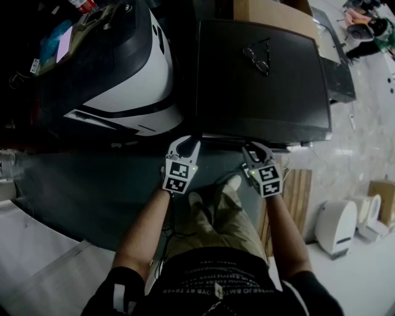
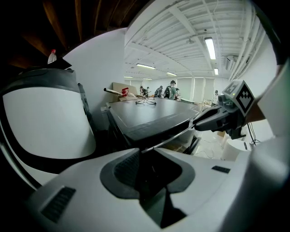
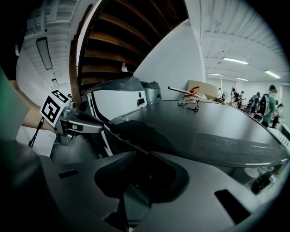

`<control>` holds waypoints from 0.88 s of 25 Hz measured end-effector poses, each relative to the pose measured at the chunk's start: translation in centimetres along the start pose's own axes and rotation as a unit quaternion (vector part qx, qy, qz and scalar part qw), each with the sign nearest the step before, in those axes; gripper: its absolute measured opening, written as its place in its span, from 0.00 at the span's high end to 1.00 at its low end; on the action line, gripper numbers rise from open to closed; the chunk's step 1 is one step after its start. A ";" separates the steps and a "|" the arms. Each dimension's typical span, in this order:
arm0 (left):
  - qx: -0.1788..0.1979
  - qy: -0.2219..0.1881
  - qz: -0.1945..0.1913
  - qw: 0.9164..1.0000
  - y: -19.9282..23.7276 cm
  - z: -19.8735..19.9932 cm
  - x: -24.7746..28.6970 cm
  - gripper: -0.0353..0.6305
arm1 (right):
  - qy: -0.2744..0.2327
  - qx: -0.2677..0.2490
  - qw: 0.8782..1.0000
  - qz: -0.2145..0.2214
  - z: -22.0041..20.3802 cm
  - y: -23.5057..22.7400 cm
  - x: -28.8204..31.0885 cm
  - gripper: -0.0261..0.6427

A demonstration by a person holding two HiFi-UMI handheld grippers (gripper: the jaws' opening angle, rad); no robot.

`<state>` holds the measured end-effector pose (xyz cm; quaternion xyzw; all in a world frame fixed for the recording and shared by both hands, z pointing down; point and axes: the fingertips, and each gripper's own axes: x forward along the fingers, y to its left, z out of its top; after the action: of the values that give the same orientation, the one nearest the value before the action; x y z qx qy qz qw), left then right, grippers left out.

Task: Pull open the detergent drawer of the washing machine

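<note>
The washing machine [image 1: 259, 92] is black, and I see it from above, so its front face and detergent drawer are hidden below the top's near edge. My left gripper [image 1: 187, 143] is at the left end of that front edge and my right gripper [image 1: 256, 148] further right on it. In the left gripper view the left gripper [image 2: 146, 149] has its tips a narrow gap apart, with the machine's thin front edge running toward the gap. In the right gripper view the right gripper [image 3: 147, 156] stands the same way against the dark top [image 3: 204, 127]. I see nothing pressed between either pair of pads.
A pair of glasses [image 1: 259, 57] lies on the machine's top. A white-and-black appliance [image 1: 136, 80] stands close on the left. A cardboard box [image 1: 265, 12] sits behind. A wooden slatted panel [image 1: 296, 191] and a white unit [image 1: 336, 225] stand at the right. My feet [image 1: 210, 200] are below the grippers.
</note>
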<state>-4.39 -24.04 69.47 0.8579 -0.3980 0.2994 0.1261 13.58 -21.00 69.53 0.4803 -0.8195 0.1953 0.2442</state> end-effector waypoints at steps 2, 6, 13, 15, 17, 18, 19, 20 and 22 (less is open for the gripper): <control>0.000 0.001 -0.001 1.000 -0.2 -0.2 -0.3 0.81 | 0.000 0.003 1.000 -0.001 -0.2 0.2 -0.2 0.84; -0.003 0.001 -0.004 1.000 -0.6 -0.6 -0.7 0.82 | 0.004 0.002 1.000 -0.002 -0.8 0.5 -0.6 0.84; -0.005 0.004 -0.013 1.000 -1.3 -1.1 -1.3 0.82 | 0.009 0.015 1.000 -0.007 -1.5 1.1 -1.4 0.84; -0.005 0.005 -0.016 1.000 -1.5 -1.4 -1.7 0.82 | 0.010 0.020 1.000 -0.008 -1.6 1.4 -1.7 0.84; -0.007 0.006 -0.018 1.000 -1.7 -1.7 -2.0 0.82 | 0.014 0.020 1.000 -0.008 -1.8 1.8 -2.0 0.84; -0.007 0.007 -0.019 1.000 -1.8 -1.8 -2.1 0.82 | 0.016 0.021 1.000 -0.008 -1.9 1.9 -2.2 0.84; -0.006 0.008 -0.021 1.000 -2.0 -1.9 -2.3 0.82 | 0.018 0.021 1.000 -0.008 -2.1 2.1 -2.4 0.84; -0.004 0.009 -0.023 1.000 -2.1 -2.1 -2.5 0.82 | 0.019 0.022 1.000 -0.009 -2.3 2.2 -2.5 0.84; 0.001 0.011 -0.025 1.000 -2.4 -2.4 -2.8 0.82 | 0.022 0.023 0.999 -0.009 -2.6 2.5 -2.9 0.84</control>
<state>-4.97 -19.67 69.64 0.8646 -0.3746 0.3055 0.1374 13.11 -16.38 69.75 0.4887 -0.8049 0.2224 0.2525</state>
